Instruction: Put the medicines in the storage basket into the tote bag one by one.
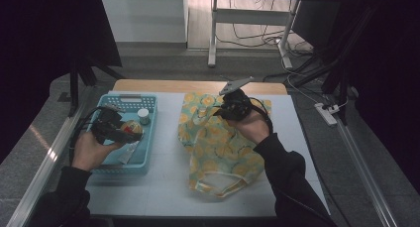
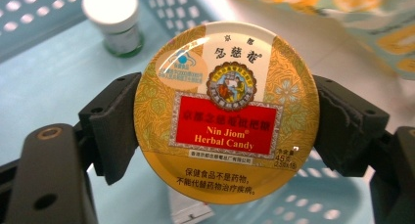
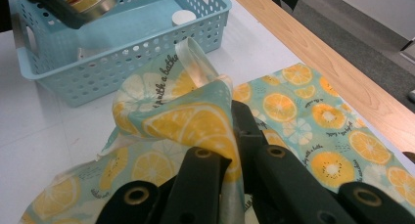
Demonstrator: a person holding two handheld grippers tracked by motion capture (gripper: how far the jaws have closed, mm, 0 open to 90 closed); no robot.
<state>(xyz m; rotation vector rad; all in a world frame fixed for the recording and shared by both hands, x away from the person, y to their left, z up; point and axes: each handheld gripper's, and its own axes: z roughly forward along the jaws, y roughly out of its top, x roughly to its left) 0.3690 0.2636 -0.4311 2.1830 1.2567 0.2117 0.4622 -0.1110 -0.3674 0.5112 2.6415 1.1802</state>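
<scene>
The left gripper [image 2: 222, 121] is clamping its jaws on the rim of the round gold tin of herbal candy [image 2: 226, 111], one pad at the tin's 9 o'clock and the other at its 3 o'clock, with the printed lid facing the gripper's camera. In the high view the tin [image 1: 131, 128] is hanging above the light blue perforated plastic basket [image 1: 148, 160], with a small white-capped bottle [image 1: 143, 116] standing in the basket just beyond it at about 1 o'clock.

The right gripper [image 3: 234, 136] is holding its jaws together on a pinched fold of the lemon-printed turquoise fabric tote bag [image 3: 313, 116], lifting that edge off the white counter [image 1: 163, 187].

In the high view the bag [image 1: 218, 152] is lying at 3 o'clock from the tin, its long axis running from 12 to 6 o'clock, with the handles and mouth at the near end [image 1: 218, 185]. The left hand is the one carrying the tin, so the coming move looks to me like a sideways carry towards 3 o'clock, and it turns on whether the raised fold is actually opening a gap there.
</scene>
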